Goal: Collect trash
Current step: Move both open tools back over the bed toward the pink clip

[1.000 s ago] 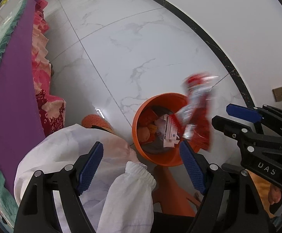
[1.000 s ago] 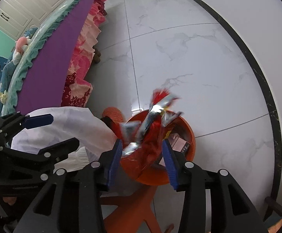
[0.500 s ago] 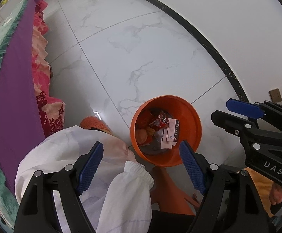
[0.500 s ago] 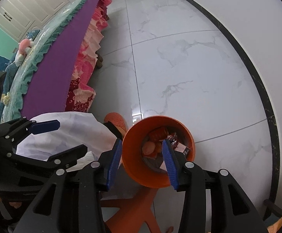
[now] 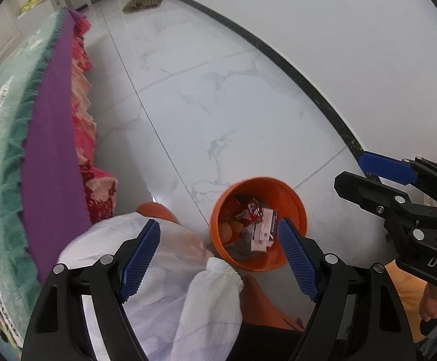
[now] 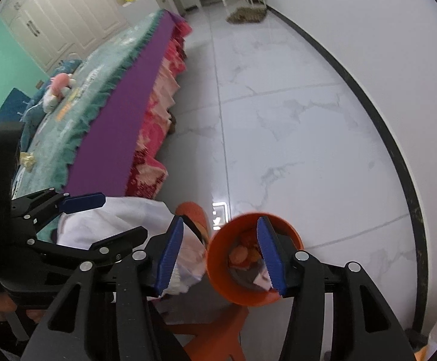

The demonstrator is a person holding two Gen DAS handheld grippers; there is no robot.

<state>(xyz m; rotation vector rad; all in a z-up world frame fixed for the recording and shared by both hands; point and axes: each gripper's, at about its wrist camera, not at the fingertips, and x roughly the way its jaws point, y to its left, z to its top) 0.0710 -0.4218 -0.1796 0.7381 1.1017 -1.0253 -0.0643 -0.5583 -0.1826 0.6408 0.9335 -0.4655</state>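
Right now your left gripper has its jaws wide apart w/ nothing between the blue pads. Behind it, lower down, sits a white-sleeved limb of yours. Your right gripper is opening, jaws partly spread, also holding nothing; through its gap you see only the floor and the bin's near rim.

Below both sits the orange bin, upright on the white marble floor, near the black skirting of the wall. Trash is inside it: a red wrapper on top, a white carton w/ a dark edge beside it, plus some orange bits at the left of the pile. Can't tell more of the pile.

An orange stool pokes out just below the bin in both views. To the left runs the bed, purple edge w/ pink frill, teal cover on top, a pink plush toy lying on it. Far end of the room: a doormat by the wall.
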